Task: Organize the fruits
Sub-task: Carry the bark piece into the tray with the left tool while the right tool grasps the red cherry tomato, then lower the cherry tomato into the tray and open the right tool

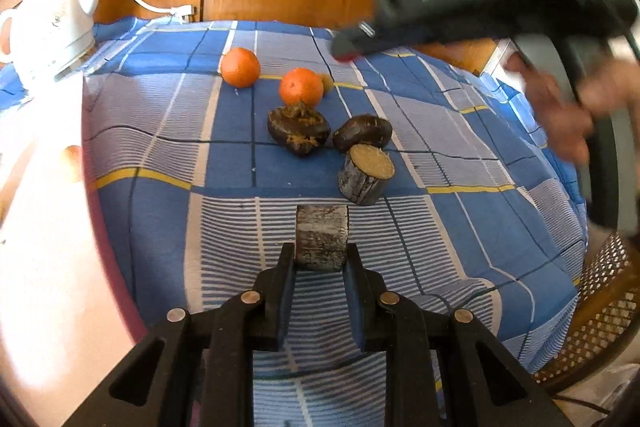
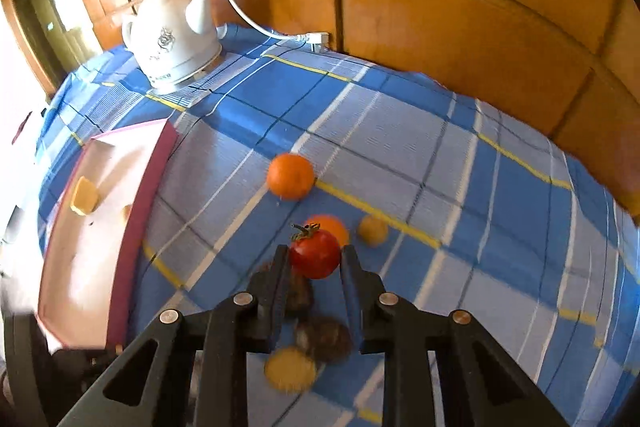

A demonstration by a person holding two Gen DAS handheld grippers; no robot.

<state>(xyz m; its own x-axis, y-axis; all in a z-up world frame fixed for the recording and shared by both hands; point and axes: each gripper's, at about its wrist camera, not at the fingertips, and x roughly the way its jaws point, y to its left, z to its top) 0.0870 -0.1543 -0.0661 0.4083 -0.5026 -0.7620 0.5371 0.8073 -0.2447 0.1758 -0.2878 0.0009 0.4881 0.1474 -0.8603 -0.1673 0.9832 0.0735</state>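
We see our left gripper (image 1: 321, 255) clenched on a short dark cylinder (image 1: 322, 237), its bark-like side streaked grey and black, held just above the blue checked tablecloth (image 1: 160, 235). Our right gripper (image 2: 314, 259) grasps a glossy red tomato (image 2: 315, 253) with a dried green stalk, lifted over the cloth. The cloth is soft woven fabric with white stripes and thin yellow lines, wrinkled in places. At its far left corner stands a smooth white ceramic kettle (image 2: 172, 39), and beside it a pale tray with a maroon rim (image 2: 140, 203) holding a yellow chunk (image 2: 85, 201). Mid-cloth lie two round, dimpled oranges (image 1: 240, 67) (image 1: 301, 87), two lumpy dark brown fruits (image 1: 298, 130) (image 1: 362, 131), and a second cylinder (image 1: 366, 173) tilted to show a pale cut face.
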